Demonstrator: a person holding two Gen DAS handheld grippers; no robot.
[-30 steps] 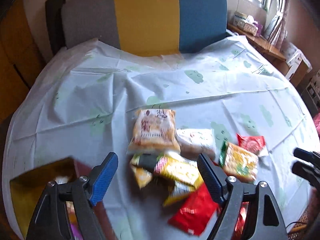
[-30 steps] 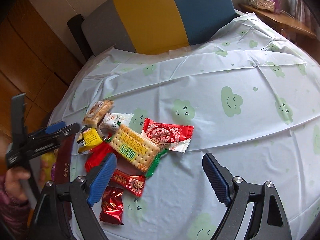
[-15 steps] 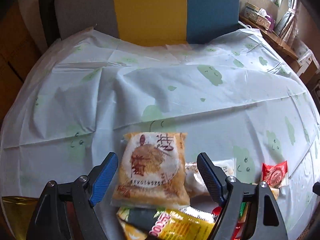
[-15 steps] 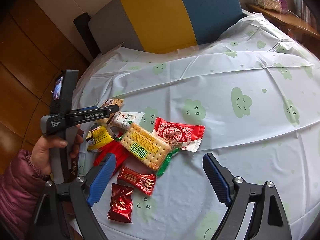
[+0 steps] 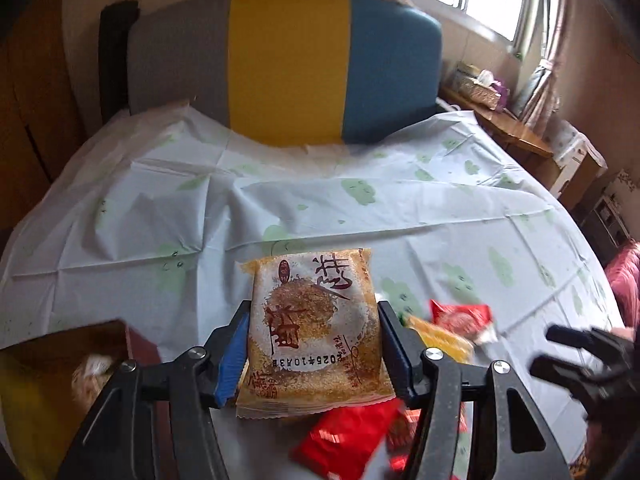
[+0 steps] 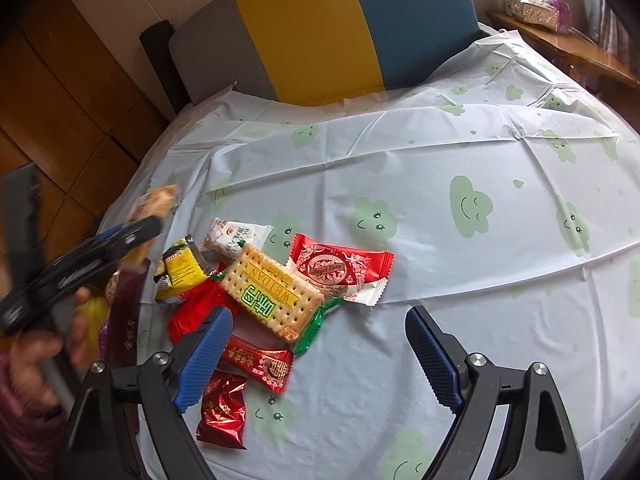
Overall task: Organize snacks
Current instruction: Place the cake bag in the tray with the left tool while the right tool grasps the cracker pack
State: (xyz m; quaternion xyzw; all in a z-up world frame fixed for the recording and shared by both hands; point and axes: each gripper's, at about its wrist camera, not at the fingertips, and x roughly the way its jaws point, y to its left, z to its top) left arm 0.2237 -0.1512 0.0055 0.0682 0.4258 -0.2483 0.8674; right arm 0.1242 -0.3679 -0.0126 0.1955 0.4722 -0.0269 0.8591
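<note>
We see a round table under a pale plastic cloth (image 6: 420, 152) printed with green smiling clouds, and the snacks lie bunched toward its left edge, within easy reach of both hands. Off that same edge sits an open dark-red cardboard box (image 5: 60, 364) with a yellow lining; we judge it to be where the snacks go, since a wrapped piece already shows inside it.

The left gripper (image 5: 312, 344) has just been closing its jaws, and they now pinch the two side edges of a flat orange plastic packet (image 5: 314, 332) holding a round brown cake. The packet stands clear of the pile, lifted so that it can travel to the box, we think; gripping across its width keeps the soft bag from folding.

The right gripper (image 6: 320, 352) hangs with its blue pads wide apart and nothing between them, above the near side of the pile, seemingly waiting its turn.

Below it, the rectangular yellow-and-green cracker pack (image 6: 272, 292) lies on top in the middle, leaning over a red-and-white sachet (image 6: 336, 268), a white bar (image 6: 236, 236), a small yellow pack (image 6: 182, 272) and two red foil sweets (image 6: 222, 412) nearest the table's front edge.
</note>
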